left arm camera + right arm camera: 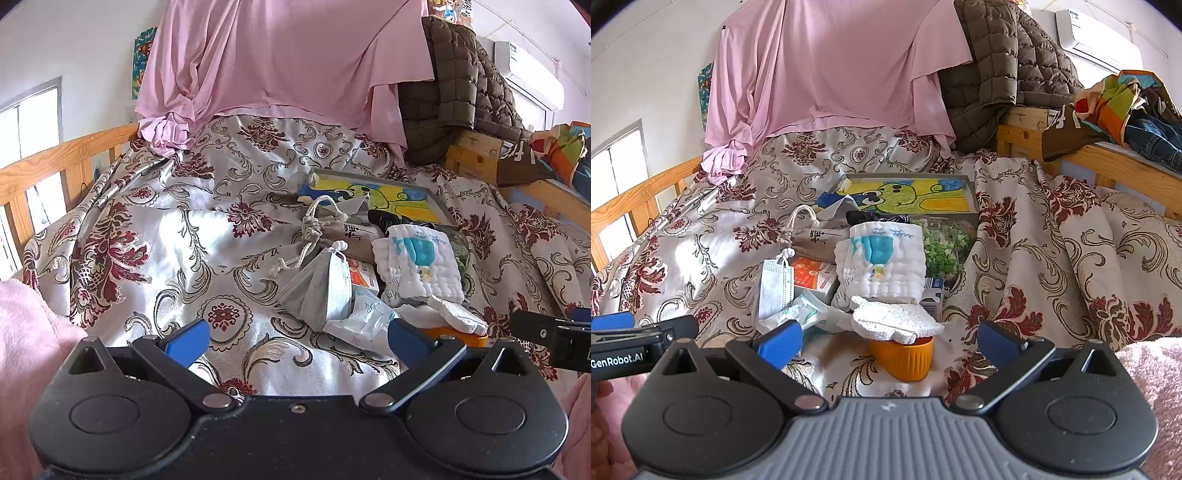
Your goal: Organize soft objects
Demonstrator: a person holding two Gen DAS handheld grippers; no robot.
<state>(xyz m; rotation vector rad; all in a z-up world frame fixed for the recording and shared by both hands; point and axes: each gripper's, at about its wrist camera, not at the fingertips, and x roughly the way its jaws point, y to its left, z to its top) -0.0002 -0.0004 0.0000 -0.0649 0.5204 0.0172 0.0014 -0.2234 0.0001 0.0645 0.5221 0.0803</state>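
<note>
Both our grippers hang spread and empty; the fluffy white folded cloth (895, 321) draped on the orange ribbed cup (905, 360) lies dead ahead of our right gripper (888, 341), lengthwise across its fingers; left gripper (295, 338) sits farther left.

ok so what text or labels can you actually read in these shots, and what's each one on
"GenRobot.AI": on the side of the left gripper, seen in the right wrist view.
Black characters on the drawstring pouch: too blurred to read.
Print on the orange and white box: too small.
Sticker on the air conditioner: unreadable.
</note>
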